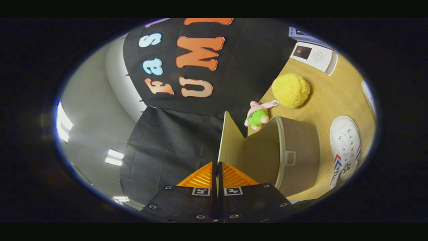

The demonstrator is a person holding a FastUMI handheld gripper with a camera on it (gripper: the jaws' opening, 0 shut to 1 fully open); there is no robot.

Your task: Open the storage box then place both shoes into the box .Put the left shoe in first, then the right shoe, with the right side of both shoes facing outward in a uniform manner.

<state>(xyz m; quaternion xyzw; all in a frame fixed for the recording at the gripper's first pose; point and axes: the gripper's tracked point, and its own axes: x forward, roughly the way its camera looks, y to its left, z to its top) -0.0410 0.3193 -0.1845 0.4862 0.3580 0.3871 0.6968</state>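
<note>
Hand-held gripper (217,167) clamping box lid (230,144), plush toy (257,115) beyond.

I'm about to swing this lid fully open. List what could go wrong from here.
1. The gripper is shut on the lid by its thin edge only; it may slip and drop shut.
2. Pulling could tip the storage box.
3. The pink and green toy sits close behind the box and may get knocked.

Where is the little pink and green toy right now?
In the gripper view the pink and green toy sits on the wooden table, between the yellow ball and the storage box, beyond the claw, which pinches the box's lid.
</note>
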